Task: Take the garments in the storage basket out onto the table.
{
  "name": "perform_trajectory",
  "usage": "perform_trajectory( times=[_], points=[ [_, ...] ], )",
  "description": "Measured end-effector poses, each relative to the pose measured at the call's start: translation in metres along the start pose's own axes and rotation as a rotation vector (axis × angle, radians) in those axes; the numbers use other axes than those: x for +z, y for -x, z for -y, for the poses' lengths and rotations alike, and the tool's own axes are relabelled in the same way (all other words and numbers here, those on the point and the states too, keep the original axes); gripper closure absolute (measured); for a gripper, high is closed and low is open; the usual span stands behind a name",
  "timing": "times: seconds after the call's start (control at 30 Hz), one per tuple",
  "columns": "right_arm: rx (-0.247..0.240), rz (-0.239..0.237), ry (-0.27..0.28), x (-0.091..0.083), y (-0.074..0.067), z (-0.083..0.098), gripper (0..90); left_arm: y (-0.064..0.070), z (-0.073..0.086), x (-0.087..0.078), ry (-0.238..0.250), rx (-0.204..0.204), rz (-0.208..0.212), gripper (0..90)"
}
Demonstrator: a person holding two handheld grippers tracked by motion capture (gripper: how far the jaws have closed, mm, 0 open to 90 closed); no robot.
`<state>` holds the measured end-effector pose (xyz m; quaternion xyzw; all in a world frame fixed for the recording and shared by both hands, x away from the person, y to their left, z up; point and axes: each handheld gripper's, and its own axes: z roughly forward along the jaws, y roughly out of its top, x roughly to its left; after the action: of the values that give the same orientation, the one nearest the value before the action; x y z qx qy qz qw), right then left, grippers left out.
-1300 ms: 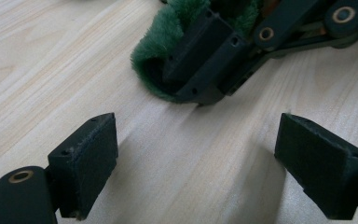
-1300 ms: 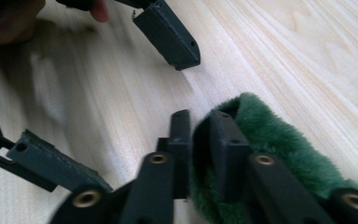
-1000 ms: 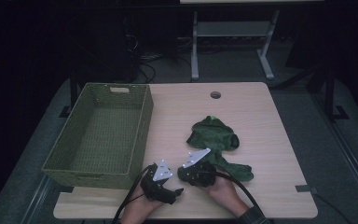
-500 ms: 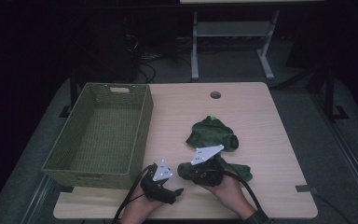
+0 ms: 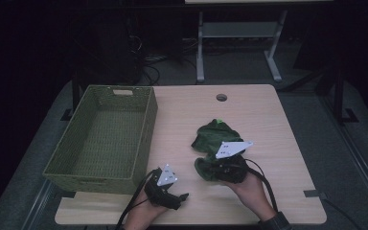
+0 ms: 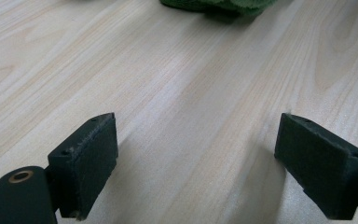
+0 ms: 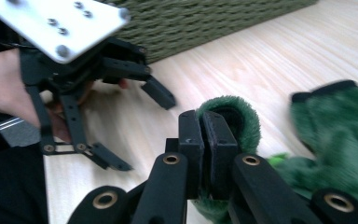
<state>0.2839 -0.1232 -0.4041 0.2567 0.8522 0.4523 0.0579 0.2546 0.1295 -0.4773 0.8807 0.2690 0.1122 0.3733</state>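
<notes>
The left gripper (image 5: 178, 196) rests wide open, empty, on the pale wooden surface (image 5: 268, 110). The right gripper (image 7: 203, 140), fingers pinched shut on a fold, holds the soft, light green fleece garment (image 5: 215, 136); limp cloth, best gripped at a bunched edge. Beyond stands the green woven basket (image 5: 100, 139).

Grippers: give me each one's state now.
Left gripper: open, holding nothing.
Right gripper: shut on a fold of the green cloth.
</notes>
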Motion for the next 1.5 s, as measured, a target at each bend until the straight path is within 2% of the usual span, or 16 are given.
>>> perform_trajectory(
  times=[0.1,0.4,0.57,0.7,0.87,1.0,1.27,1.5],
  points=[
    [0.002,0.029,-0.001,-0.005,0.005,0.003,86.7,0.0,0.0,0.0,0.0,-0.001,0.0,12.4],
    [0.056,0.085,-0.012,-0.019,0.023,0.02,85.7,0.0,0.0,0.0,-0.001,0.006,-0.002,12.4],
    [0.092,0.112,-0.046,-0.02,0.031,0.032,83.7,0.0,0.0,0.0,-0.001,0.005,-0.002,12.4],
    [0.115,0.156,-0.074,-0.022,0.038,0.042,81.2,0.0,0.0,0.0,-0.003,0.004,0.0,12.4],
    [0.121,0.212,-0.128,-0.024,0.044,0.053,80.7,0.0,0.0,0.0,-0.003,0.004,0.0,12.5],
    [0.128,0.234,-0.137,-0.027,0.048,0.058,80.5,0.0,0.0,0.0,-0.003,0.004,0.0,12.4],
    [0.15,0.251,-0.117,-0.04,0.051,0.064,80.2,0.0,0.0,0.0,-0.004,0.006,0.002,12.4],
    [0.171,0.261,-0.079,-0.063,0.058,0.079,71.6,-0.002,0.0,0.0,-0.004,0.017,0.012,12.5]
  ],
)
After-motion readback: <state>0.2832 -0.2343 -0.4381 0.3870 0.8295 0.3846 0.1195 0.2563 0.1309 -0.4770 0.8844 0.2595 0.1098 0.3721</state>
